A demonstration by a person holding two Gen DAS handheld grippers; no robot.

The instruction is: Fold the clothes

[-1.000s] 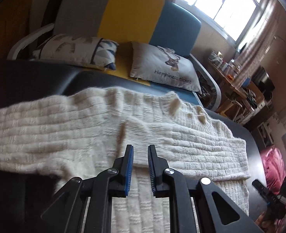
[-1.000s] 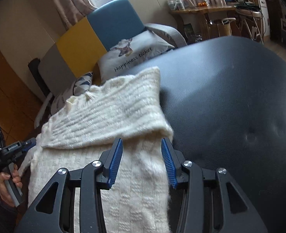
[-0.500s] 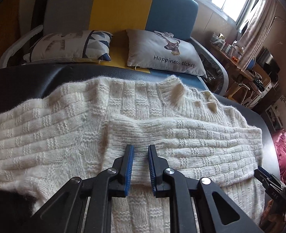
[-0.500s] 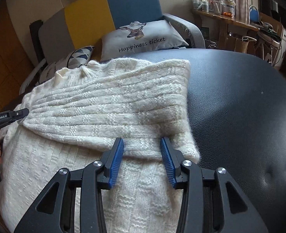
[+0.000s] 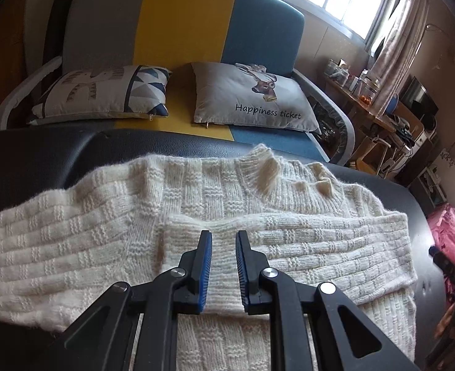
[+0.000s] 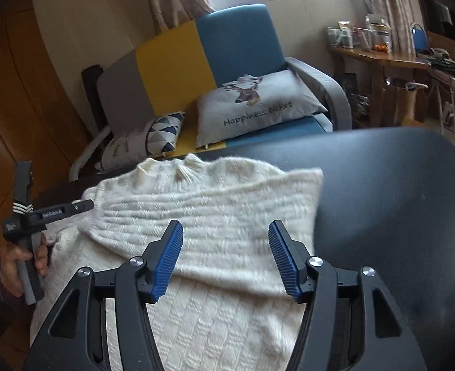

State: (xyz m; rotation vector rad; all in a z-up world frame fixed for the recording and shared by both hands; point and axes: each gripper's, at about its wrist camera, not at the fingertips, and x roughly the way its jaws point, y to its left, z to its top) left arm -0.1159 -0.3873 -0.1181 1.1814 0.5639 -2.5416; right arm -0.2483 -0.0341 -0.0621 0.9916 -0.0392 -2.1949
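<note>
A cream knitted sweater (image 5: 82, 247) lies flat on a black leather surface (image 6: 397, 204), collar (image 5: 264, 167) at the far side. One sleeve (image 5: 320, 247) is folded across the chest. My left gripper (image 5: 224, 236) stands at the sleeve's cuff end, its jaws narrow with the knit between the pads. In the right wrist view the left gripper (image 6: 86, 205), held by a hand (image 6: 14, 262), has its tip at that sleeve end. My right gripper (image 6: 225, 227) hovers over the folded sleeve (image 6: 221, 204) near the shoulder fold. Its jaws are opening, wide apart, with nothing pressed between the pads.
Behind the leather surface stands a grey, yellow and blue sofa (image 5: 184, 24) with two cushions (image 5: 252, 95). At the right are a wooden side table (image 6: 381, 58) with jars and a pink cloth (image 5: 452, 235). Bare leather lies to the right of the sweater.
The right jaws have spread wide and lifted off the sleeve's near edge, and that view has rolled. The left gripper has shifted a little across the sweater, its gap unchanged.
</note>
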